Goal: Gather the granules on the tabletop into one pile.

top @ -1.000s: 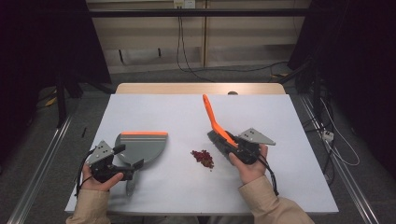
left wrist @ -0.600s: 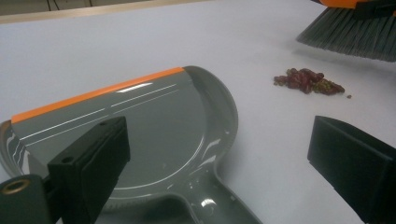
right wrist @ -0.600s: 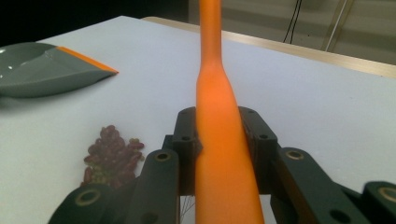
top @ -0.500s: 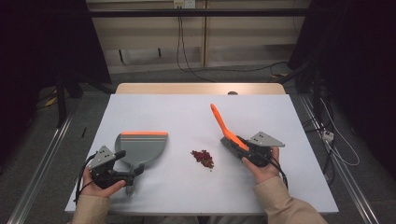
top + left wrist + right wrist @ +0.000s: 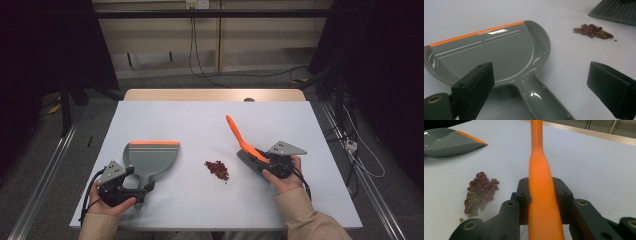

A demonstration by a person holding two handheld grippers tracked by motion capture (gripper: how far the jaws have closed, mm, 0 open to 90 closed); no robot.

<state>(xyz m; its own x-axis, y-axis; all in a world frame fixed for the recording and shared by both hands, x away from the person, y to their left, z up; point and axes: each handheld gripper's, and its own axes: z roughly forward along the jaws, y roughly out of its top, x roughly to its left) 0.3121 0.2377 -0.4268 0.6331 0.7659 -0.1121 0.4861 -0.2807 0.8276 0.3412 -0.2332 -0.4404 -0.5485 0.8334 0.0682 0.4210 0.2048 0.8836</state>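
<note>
A grey dustpan [image 5: 150, 156] with an orange lip lies flat on the white table [image 5: 190, 120], left of centre. My left gripper [image 5: 141, 187] is at its handle; in the left gripper view the gripper [image 5: 541, 82] is open, with the dustpan's handle [image 5: 544, 102] lying between the black pads [image 5: 474, 87], untouched. A small pile of red and green beans [image 5: 216, 169] sits mid-table. My right gripper [image 5: 265, 159] is shut on a brush, its orange handle [image 5: 540, 185] slanting up and away and its grey bristles [image 5: 247, 161] resting on the table right of the beans [image 5: 480, 192].
A wooden strip [image 5: 215, 95] borders the table's far edge, with cables and dark stands on the floor beyond. Bare white surface lies between the dustpan [image 5: 451, 142] and the beans.
My right gripper has carried the brush rightward and slightly down, so the handle leans lower and the bristles sit further from the beans. The left gripper drew back a little toward the near edge.
</note>
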